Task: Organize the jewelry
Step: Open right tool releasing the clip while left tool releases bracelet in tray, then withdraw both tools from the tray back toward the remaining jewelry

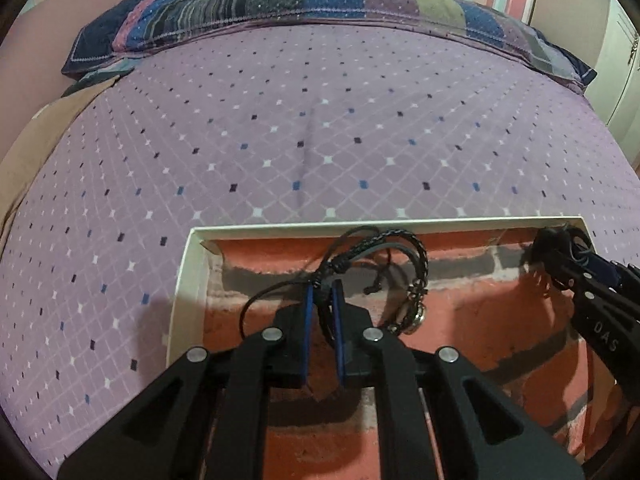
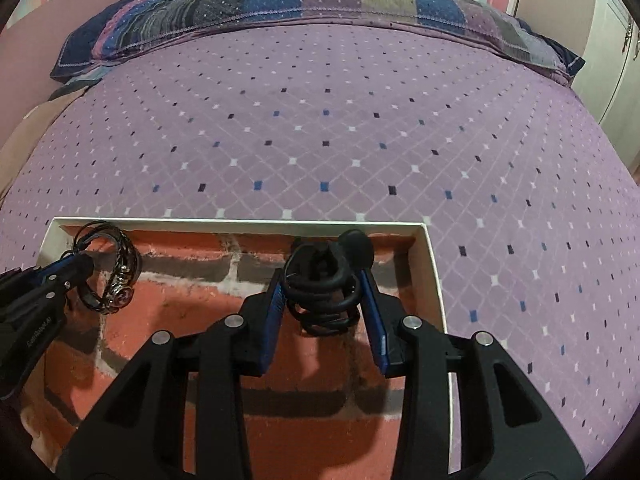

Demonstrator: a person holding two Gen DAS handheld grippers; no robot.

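Note:
A shallow white box (image 1: 182, 280) with a red brick-pattern floor lies on the bed; its rim also shows in the right wrist view (image 2: 434, 264). My left gripper (image 1: 323, 292) is shut on a black braided leather bracelet (image 1: 418, 276) with a metal charm, held over the box's left part; it also shows in the right wrist view (image 2: 116, 280). My right gripper (image 2: 322, 280) is closed around a black coiled cord bundle (image 2: 320, 300) with a round black piece, over the box's right part. The right gripper also shows in the left wrist view (image 1: 560, 256).
The box rests on a purple diamond-patterned bedspread (image 1: 320, 140). A patchwork pillow (image 1: 280, 8) lies along the far edge against a striped wall. A beige sheet (image 1: 36, 148) shows at the left. White cupboard doors (image 1: 624, 72) stand at the right.

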